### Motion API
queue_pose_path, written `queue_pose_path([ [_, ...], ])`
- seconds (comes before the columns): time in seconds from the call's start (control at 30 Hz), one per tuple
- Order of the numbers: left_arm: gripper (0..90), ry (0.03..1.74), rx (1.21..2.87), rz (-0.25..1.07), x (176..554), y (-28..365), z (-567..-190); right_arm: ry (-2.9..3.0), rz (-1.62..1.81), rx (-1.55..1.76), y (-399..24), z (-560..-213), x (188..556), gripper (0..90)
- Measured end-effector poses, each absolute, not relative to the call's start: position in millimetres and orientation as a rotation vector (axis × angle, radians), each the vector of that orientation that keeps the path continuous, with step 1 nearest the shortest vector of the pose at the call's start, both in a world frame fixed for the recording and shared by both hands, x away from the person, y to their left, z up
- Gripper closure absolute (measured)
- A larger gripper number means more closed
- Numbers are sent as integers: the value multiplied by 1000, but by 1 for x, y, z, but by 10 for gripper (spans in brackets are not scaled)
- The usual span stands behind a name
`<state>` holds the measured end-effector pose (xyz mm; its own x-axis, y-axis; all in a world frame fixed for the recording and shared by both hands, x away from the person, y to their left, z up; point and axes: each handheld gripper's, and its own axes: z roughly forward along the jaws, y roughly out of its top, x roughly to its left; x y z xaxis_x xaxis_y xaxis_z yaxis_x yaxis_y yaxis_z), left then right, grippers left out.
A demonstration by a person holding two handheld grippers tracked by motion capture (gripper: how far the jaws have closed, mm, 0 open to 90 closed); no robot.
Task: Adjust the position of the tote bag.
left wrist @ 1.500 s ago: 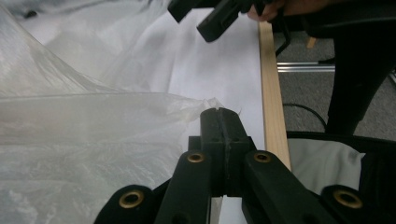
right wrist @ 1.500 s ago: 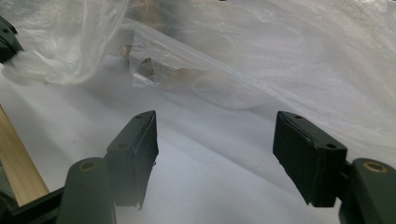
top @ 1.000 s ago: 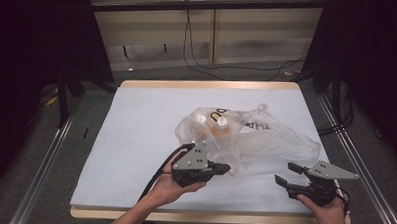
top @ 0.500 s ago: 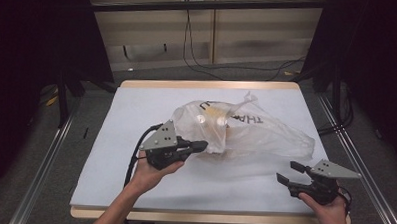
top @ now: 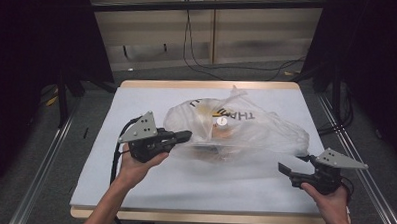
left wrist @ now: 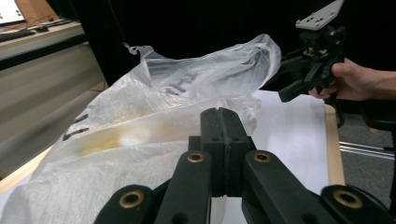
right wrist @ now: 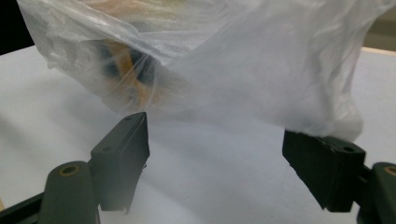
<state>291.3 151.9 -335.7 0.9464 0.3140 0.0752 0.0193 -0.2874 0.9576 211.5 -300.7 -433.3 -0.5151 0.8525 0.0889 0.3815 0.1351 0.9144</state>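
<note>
A clear plastic bag (top: 256, 131) with black print lies in the middle of the white table (top: 147, 102); orange and yellow contents (top: 217, 128) show through it. My left gripper (top: 184, 136) is at the bag's left edge, jaws pressed together on a fold of the film (left wrist: 233, 105). My right gripper (top: 292, 164) hovers open near the front right of the table, just short of the bag's right end. In the right gripper view the bag (right wrist: 243, 60) hangs just beyond the spread fingers (right wrist: 120, 154), nothing between them. The left gripper view shows the right gripper (left wrist: 299, 84) beyond the bag (left wrist: 187, 88).
The table has a wooden rim (top: 207, 85). Metal rails (top: 44, 161) run along the floor on both sides. Cables (top: 203, 67) lie on the floor behind the table. Bare white surface stretches in front of the bag and to its left.
My left gripper has moved left and away from me, and the bag has shifted left with it. The right gripper has stayed open and barely moved.
</note>
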Motion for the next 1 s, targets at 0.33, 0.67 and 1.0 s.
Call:
queue_pose_path([
  [0.33, 900, 276, 1834, 307, 296, 164, -335, 1934, 1417, 1103, -288, -410, 231, 208],
  [0.67, 900, 338, 1804, 325, 305, 180, -333, 1904, 1522, 1043, -281, -394, 242, 625],
  [1.0, 900, 379, 1773, 373, 310, 200, -328, 1943, 1614, 993, -276, -372, 259, 892],
])
